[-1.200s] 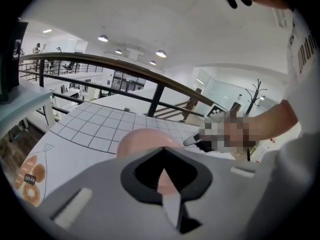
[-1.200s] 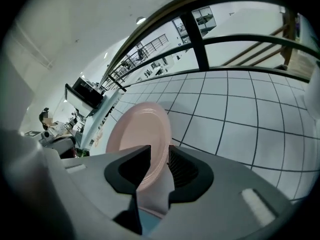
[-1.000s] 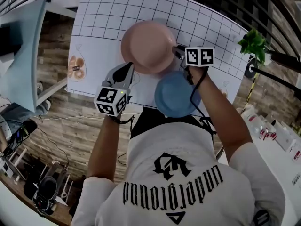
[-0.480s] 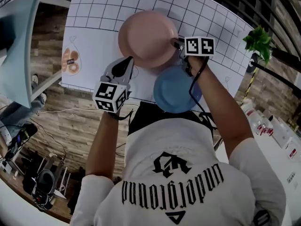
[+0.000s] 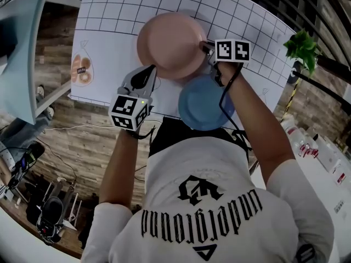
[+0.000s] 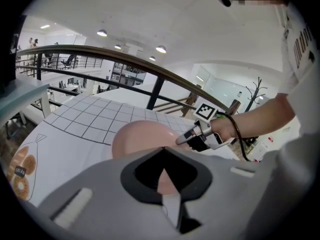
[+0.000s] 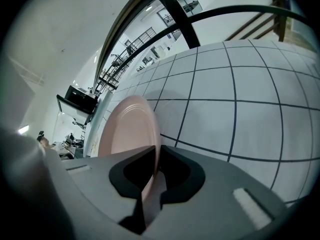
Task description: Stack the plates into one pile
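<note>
Right gripper [image 5: 205, 47] jaws were just closed onto the rim of the pink plate [image 5: 170, 44] on the gridded mat [image 5: 247, 21], left gripper [image 5: 149, 73] shut and empty; the plate was judged best lifted level, firmly pinched, toward the blue plate [image 5: 202, 109] beside it.

Person in a white short-sleeved T-shirt [image 5: 181, 163]. Black blackletter print [image 5: 200, 217] runs across it, reading "underground", upside down in the head view. A black emblem [image 5: 200, 192] of interlocked letters sits on one side of the print, a small outlined triangle [image 5: 205, 252] on the other. Sleeves [image 5: 109, 223] are loose, ending above the elbow. Thin black strap [image 5: 142, 137] at the left wrist. Black cable [image 5: 223, 104] loops by the right wrist and forearm.
</note>
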Motion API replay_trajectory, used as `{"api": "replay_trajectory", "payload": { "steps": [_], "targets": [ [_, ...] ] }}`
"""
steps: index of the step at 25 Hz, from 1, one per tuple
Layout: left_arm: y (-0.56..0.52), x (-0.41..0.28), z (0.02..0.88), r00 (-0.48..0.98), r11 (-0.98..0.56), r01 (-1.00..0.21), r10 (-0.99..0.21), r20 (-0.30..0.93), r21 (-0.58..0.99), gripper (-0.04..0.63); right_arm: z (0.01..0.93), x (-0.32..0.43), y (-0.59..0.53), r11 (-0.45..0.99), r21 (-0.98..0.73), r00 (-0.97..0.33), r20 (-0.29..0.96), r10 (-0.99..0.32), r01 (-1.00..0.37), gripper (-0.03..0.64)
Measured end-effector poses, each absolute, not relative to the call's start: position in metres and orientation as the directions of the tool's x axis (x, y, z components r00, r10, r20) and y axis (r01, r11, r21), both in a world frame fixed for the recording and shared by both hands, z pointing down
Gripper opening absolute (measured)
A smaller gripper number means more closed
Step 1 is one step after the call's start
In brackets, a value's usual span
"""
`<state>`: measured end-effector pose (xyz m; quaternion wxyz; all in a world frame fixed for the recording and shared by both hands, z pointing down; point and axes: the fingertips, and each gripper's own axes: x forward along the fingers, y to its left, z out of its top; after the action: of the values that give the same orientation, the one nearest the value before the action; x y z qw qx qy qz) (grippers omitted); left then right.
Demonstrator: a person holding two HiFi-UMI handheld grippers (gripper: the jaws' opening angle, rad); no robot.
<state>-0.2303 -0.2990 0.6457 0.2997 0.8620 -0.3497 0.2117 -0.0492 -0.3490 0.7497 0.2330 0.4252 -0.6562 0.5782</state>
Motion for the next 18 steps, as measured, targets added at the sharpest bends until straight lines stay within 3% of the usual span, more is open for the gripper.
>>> {"api": "replay_trajectory", "payload": {
  "steps": [18],
  "targets": [
    [-0.262,-0.212,0.619,0.633,-0.562,-0.762,-0.542,0.553,0.322,0.049,0.716,-0.029,-0.331,-0.069,-0.645,-0.578,0.723,-0.377,-0.761,0.021]
  ]
}}
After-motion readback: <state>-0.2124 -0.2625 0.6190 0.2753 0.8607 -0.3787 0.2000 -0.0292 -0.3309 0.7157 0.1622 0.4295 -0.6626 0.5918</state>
